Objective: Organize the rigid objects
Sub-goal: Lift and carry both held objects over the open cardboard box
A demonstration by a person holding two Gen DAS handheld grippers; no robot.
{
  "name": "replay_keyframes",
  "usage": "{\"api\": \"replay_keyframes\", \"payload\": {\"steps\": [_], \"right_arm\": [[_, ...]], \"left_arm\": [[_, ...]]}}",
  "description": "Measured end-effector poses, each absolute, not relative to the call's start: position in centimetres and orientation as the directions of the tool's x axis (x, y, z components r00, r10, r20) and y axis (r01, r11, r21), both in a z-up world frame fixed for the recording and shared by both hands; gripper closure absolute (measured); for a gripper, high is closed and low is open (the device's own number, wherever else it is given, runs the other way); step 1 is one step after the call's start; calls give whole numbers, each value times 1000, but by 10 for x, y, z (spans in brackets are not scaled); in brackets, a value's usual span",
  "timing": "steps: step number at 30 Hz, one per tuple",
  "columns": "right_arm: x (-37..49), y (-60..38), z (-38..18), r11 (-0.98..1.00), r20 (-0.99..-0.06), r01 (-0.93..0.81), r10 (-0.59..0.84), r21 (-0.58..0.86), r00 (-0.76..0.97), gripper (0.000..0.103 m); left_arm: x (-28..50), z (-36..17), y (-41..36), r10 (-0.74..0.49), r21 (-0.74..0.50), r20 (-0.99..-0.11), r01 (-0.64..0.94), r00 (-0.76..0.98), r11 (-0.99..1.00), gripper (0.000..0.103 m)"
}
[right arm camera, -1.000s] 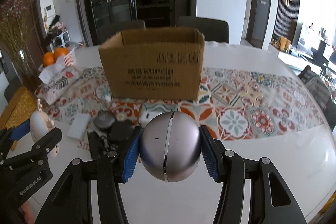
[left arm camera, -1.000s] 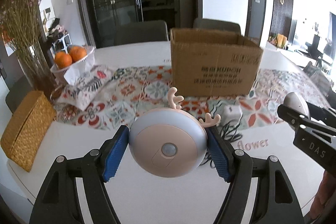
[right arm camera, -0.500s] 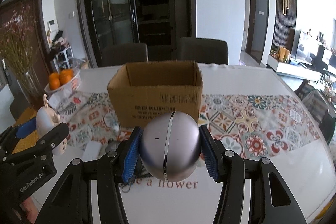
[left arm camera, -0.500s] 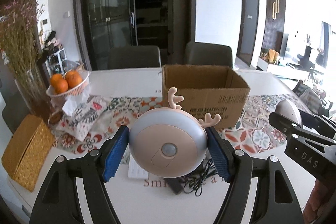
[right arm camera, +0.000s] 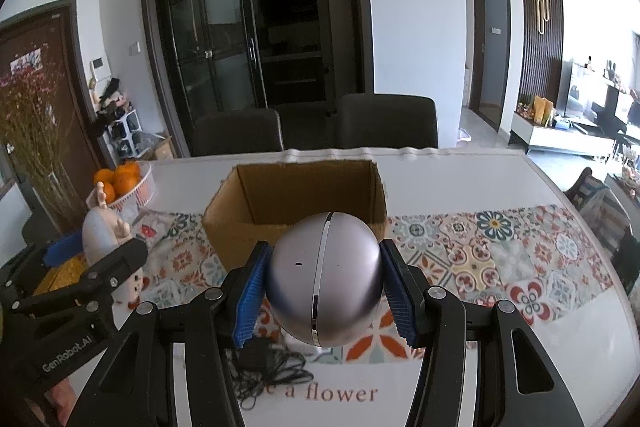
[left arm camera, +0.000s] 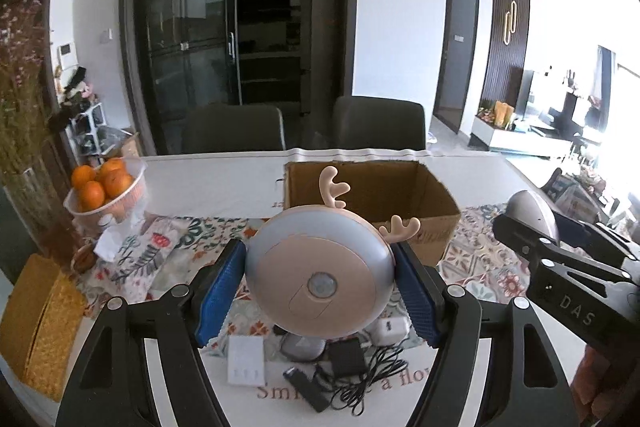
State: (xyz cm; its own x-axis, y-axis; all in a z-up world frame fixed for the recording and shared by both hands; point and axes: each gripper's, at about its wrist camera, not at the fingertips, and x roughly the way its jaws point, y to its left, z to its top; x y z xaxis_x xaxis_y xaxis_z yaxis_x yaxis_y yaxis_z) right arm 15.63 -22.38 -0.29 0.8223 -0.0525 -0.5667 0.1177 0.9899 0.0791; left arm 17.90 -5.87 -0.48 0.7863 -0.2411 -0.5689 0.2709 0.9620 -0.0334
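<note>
My left gripper (left arm camera: 320, 291) is shut on a round pink-and-grey deer night light (left arm camera: 320, 275) with antlers, held high above the table. My right gripper (right arm camera: 324, 291) is shut on a silver ball-shaped device (right arm camera: 324, 279), also held high. An open cardboard box (right arm camera: 296, 203) stands on the patterned runner just beyond both grippers; it also shows in the left wrist view (left arm camera: 376, 195). The box looks empty as far as I see inside. Each gripper shows in the other's view, the right one (left arm camera: 560, 267) and the left one (right arm camera: 80, 283).
On the table below lie a white adapter (left arm camera: 245, 361), a black charger with tangled cable (left arm camera: 352, 367), a grey disc (left arm camera: 302, 347) and a white plug (left arm camera: 390, 329). A bowl of oranges (left arm camera: 104, 191), a tissue pack (left arm camera: 144, 251), a woven box (left arm camera: 36, 319) and a vase of dried flowers (left arm camera: 24, 147) stand left.
Both grippers have risen with their objects and now look down into the box from above its front wall. Their grips have not changed.
</note>
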Motion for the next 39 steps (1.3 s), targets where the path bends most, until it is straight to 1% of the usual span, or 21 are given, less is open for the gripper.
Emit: {"api": "replay_keyframes", "payload": {"steps": [5, 10, 15, 19, 26, 39], "right_arm": [[176, -232, 4, 989, -572, 111, -36, 98, 819, 48], [198, -236, 10, 991, -586, 105, -34, 87, 809, 48], [223, -241, 13, 992, -617, 83, -9, 90, 787, 48], [244, -246, 17, 994, -635, 75, -5, 83, 772, 48], [282, -252, 15, 995, -694, 54, 21, 86, 719, 48], [341, -265, -9, 995, -803, 37, 55, 95, 593, 48]], "left_arm": [[201, 3, -68, -282, -52, -576, 310, 767, 949, 30], [220, 9, -79, -257, -9, -579, 309, 774, 951, 30], [244, 14, -85, -260, 5, -594, 327, 761, 945, 30], [268, 16, -91, -274, -15, -632, 343, 724, 939, 30], [307, 11, -102, -297, -60, -705, 364, 644, 930, 30], [359, -15, -120, -261, -67, -813, 361, 521, 930, 30]]}}
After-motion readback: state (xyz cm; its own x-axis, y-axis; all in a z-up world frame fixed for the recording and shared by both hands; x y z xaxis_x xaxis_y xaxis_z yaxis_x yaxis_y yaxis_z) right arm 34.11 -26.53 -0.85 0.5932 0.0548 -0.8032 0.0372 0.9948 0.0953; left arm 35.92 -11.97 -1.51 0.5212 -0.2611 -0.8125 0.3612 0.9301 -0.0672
